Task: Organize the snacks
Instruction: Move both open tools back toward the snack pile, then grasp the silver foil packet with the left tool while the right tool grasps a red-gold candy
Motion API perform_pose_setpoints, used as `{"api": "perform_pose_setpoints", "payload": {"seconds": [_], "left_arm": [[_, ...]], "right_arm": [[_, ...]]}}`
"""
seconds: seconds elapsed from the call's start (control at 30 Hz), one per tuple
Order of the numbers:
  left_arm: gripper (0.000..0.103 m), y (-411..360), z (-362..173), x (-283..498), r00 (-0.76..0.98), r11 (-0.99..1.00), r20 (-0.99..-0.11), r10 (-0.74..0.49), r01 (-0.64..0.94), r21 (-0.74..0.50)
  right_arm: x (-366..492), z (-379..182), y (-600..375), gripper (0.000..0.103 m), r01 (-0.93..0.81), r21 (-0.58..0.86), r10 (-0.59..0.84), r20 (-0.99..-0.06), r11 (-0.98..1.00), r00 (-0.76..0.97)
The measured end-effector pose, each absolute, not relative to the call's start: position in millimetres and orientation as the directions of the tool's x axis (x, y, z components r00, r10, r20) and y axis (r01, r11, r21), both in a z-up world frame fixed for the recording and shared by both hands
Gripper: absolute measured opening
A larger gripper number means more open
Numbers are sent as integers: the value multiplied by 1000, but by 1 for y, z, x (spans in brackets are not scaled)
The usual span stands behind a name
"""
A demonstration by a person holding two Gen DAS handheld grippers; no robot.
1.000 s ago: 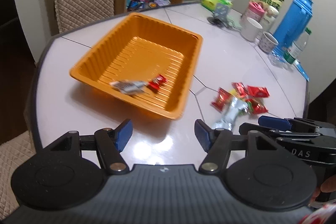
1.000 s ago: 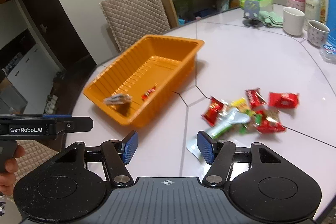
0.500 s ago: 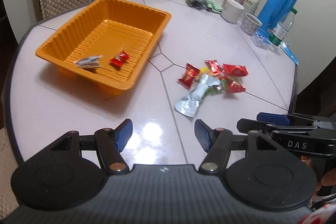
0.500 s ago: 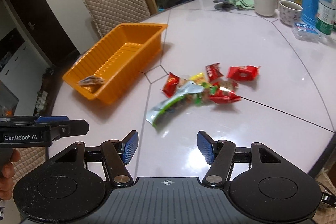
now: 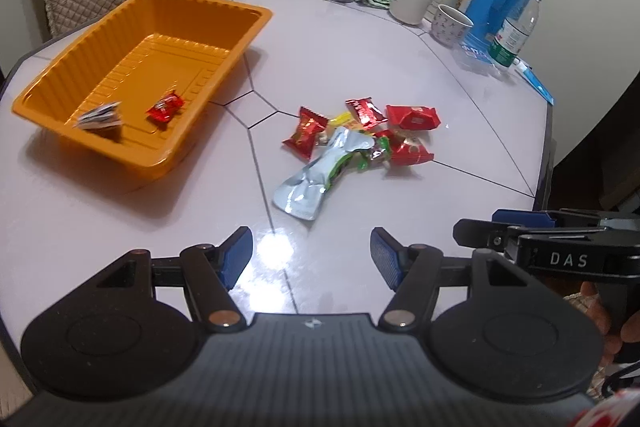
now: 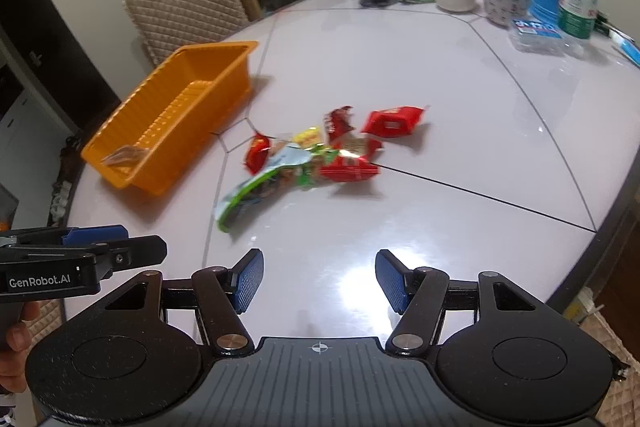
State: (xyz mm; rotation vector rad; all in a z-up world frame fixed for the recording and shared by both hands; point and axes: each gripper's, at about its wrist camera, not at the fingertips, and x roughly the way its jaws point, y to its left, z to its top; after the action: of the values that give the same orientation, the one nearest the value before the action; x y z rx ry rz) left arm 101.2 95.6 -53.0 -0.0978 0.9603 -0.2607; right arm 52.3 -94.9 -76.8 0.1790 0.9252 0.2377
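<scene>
Both views have swung away from the orange tray [image 5: 140,67] toward the loose pile of snacks [image 5: 360,135] in the middle of the table [image 5: 400,39], so the pile now sits straight ahead of each tool. That suggests another pick is coming. The tray, far left, already holds two wrapped pieces; the long silver pouch [image 5: 320,175] lies nearest. The left gripper [image 5: 311,257] and right gripper [image 6: 319,281] both stand released, nothing between the blue pads. Bare tabletop separates the pads from the pile, and the table's right edge stays well apart. Cups and bottles crowd only the far right.
</scene>
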Motion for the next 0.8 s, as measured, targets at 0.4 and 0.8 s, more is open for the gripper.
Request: {"api": "perform_pose_setpoints", "payload": {"seconds": [0.4, 0.8], "left_arm": [[62, 72, -77, 147, 536, 955, -796, -281, 236, -178], [61, 55, -100, 193, 514, 943, -811, -281, 304, -134]], "right_arm": [[64, -85, -124, 62, -55, 259, 241, -775, 964, 584], [82, -89, -144, 62, 8, 263, 207, -778, 965, 594]]}}
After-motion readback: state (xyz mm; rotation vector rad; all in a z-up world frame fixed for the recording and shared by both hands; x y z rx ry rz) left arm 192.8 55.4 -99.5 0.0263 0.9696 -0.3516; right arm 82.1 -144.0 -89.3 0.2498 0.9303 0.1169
